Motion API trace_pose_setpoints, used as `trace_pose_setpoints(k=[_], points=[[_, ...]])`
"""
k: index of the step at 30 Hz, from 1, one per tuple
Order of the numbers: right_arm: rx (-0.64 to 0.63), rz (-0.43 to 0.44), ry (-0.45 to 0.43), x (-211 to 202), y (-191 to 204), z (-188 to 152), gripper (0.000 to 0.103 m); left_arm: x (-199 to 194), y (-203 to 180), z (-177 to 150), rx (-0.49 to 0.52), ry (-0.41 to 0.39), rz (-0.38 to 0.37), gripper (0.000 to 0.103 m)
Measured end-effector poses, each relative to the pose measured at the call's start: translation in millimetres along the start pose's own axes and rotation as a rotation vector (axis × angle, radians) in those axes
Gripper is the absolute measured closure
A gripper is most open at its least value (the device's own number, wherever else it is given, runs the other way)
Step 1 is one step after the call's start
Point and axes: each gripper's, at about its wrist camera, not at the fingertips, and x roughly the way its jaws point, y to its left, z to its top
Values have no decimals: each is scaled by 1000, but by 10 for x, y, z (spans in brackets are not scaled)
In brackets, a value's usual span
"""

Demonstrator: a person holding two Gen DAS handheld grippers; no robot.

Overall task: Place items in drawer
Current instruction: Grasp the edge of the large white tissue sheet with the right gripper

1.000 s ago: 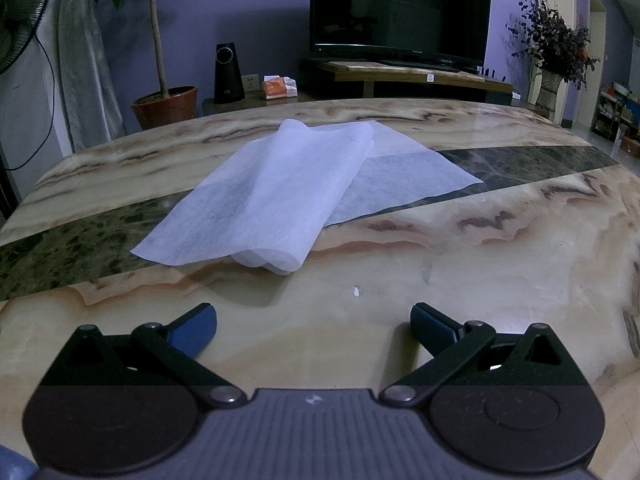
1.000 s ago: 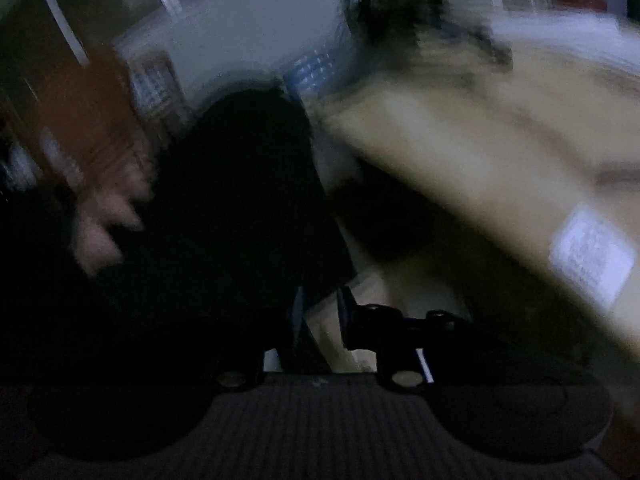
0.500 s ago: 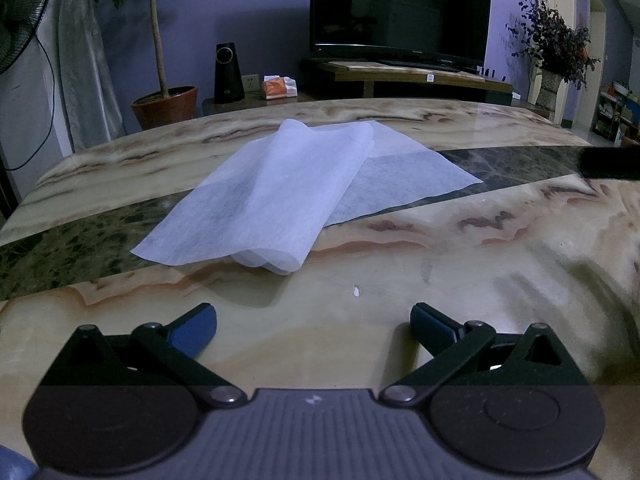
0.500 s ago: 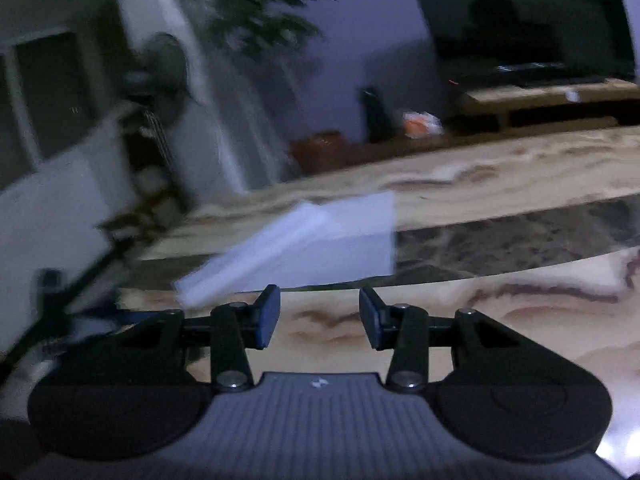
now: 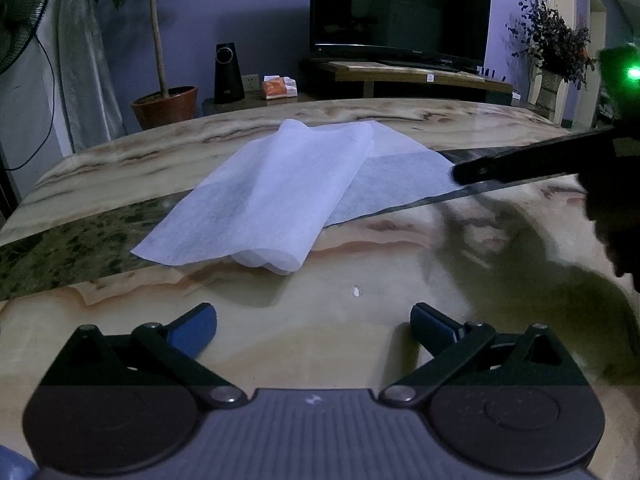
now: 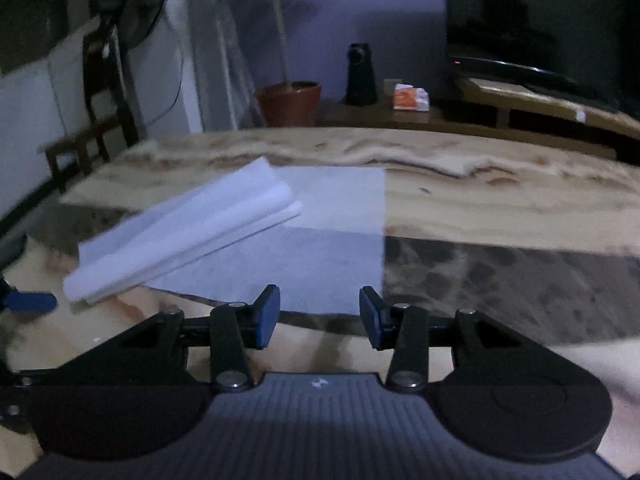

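Observation:
A folded stack of thin white sheets lies on a flat white sheet in the middle of the marble table. My left gripper rests low over the near table edge, short of the sheets, open with nothing between its pads. My right gripper points at the flat sheet from the right, just short of its near edge. Its jaws are opening and hold nothing. The folded stack lies to its left. One of the right gripper's dark fingers reaches in over the flat sheet's right corner. No drawer is in view.
Behind the table stand a TV on a low wooden stand, a black speaker, an orange tissue pack and a potted plant. A fan and a wooden chair are at the left.
The right gripper swung from a dark, blurred area beside the table round to face the sheets, and its jaws widened. Its finger came into the left wrist view. The left gripper stayed still.

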Motion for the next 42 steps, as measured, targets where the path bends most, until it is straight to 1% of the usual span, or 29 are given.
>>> trace_pose_setpoints(k=[2, 4, 6, 8, 9, 10, 11, 12, 14, 20, 26, 29, 32, 33, 36, 39, 40, 41, 42], points=[[-26, 4, 17, 124, 69, 27, 51, 0, 0, 0, 0, 0, 0, 0], [-34, -16, 35, 247, 115, 44, 48, 0, 0, 0, 0, 0, 0, 0], [-36, -32, 30, 287, 182, 57, 40, 1, 1, 1, 0, 0, 0, 0], [-46, -53, 24, 329, 220, 63, 41, 1, 2, 2, 0, 0, 0, 0], [-46, -58, 24, 337, 231, 68, 46, 2, 2, 2, 0, 0, 0, 0], [-54, -59, 21, 336, 248, 70, 54, 1, 2, 3, 0, 0, 0, 0], [-74, -65, 21, 335, 272, 72, 86, 1, 2, 3, 0, 0, 0, 0], [-100, -76, 23, 339, 299, 73, 102, 1, 2, 2, 0, 0, 0, 0], [-133, -86, 28, 341, 331, 74, 102, 1, 2, 3, 0, 0, 0, 0], [-81, -46, -4, 83, 148, -40, 102, 3, 6, 3, 0, 0, 0, 0], [-174, -66, -32, -657, -206, -143, 102, 2, 5, 3, 0, 0, 0, 0], [-203, -80, -4, -1082, -528, -211, 102, 6, 5, 3, 0, 0, 0, 0], [-199, -130, 4, -1444, -835, -355, 101, 6, 5, 4, 0, 0, 0, 0], [-189, -162, -3, -1557, -940, -428, 101, 5, 5, 3, 0, 0, 0, 0], [-157, -284, 9, -1802, -1206, -633, 101, 5, 5, 4, 0, 0, 0, 0], [-181, -426, 35, -1957, -1392, -790, 101, 5, 5, 3, 0, 0, 0, 0], [-152, -442, 48, -2010, -1490, -844, 100, 4, 5, 3, 0, 0, 0, 0], [-92, -429, 57, -2069, -1609, -900, 99, 4, 6, 3, 0, 0, 0, 0], [-47, -427, 47, -2135, -1690, -947, 99, 4, 6, 3, 0, 0, 0, 0]])
